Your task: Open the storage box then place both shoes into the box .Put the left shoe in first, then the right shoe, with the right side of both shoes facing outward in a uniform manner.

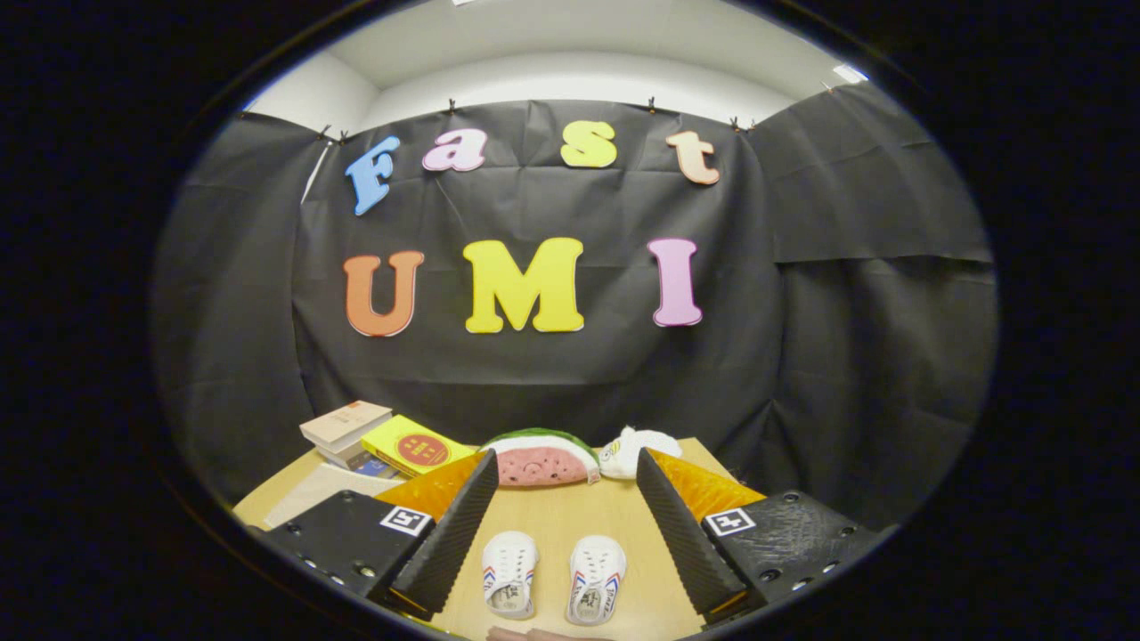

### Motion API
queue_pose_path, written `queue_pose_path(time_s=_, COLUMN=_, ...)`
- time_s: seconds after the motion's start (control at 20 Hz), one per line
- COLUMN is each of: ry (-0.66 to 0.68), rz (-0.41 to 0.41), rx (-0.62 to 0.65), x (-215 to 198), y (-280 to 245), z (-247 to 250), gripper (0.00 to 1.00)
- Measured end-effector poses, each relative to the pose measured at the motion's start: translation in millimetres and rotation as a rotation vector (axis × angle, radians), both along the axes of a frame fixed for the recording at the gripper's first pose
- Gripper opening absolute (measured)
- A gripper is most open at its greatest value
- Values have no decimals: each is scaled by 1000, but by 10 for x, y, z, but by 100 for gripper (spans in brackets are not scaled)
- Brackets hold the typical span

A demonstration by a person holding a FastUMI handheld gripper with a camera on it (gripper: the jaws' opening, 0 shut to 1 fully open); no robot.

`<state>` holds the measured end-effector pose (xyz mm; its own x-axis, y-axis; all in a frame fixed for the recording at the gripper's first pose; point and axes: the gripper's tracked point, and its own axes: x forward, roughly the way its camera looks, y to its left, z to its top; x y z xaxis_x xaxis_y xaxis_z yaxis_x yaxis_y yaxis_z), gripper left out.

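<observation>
Two small white shoes with red and blue side stripes stand side by side on the wooden table (557,516), toes pointing away from me. The left shoe (509,572) and the right shoe (596,578) both lie in the gap between my fingers, low and close. My gripper (565,485) is open wide, raised above the table, with nothing held; the left finger (454,525) and the right finger (674,530) flank the pair. A flat pale sheet (316,490), maybe part of a box, lies behind the left finger.
Beyond the fingers a watermelon-slice plush (541,458) and a white plush (637,450) lie at the table's far edge. A stack of books (346,425) and a yellow book (414,445) sit at the far left. Black cloth walls the booth.
</observation>
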<state>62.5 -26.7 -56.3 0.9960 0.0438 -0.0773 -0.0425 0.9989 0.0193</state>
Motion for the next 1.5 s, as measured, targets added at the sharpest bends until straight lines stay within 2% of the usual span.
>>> queue_pose_path(time_s=0.15, ry=65, rz=55, rx=14, x=251, y=143, z=-278, gripper=95)
queue_pose_path(time_s=0.4, ry=233, rz=210, rx=72, x=648, y=657, z=-873, gripper=96)
queue_pose_path(time_s=0.7, ry=515, rz=548, rx=146, x=908, y=1480, z=-1576, gripper=96)
queue_pose_path(time_s=0.85, ry=711, rz=709, rx=259, x=857, y=1758, z=-1852, gripper=94)
queue_pose_path(time_s=1.0, ry=905, rz=910, rx=442, x=657, y=2005, z=-1970, gripper=93)
queue_pose_path(time_s=1.15, ry=1051, rz=1011, rx=563, x=615, y=2175, z=-2091, gripper=93)
queue_pose_path(time_s=1.3, ry=1147, rz=1059, rx=676, x=597, y=2201, z=-2095, gripper=93)
queue_pose_path(time_s=1.4, ry=1162, rz=1069, rx=721, x=564, y=2232, z=-2035, gripper=70)
queue_pose_path(time_s=1.5, ry=1168, rz=1065, rx=688, x=564, y=2208, z=-2027, gripper=62)
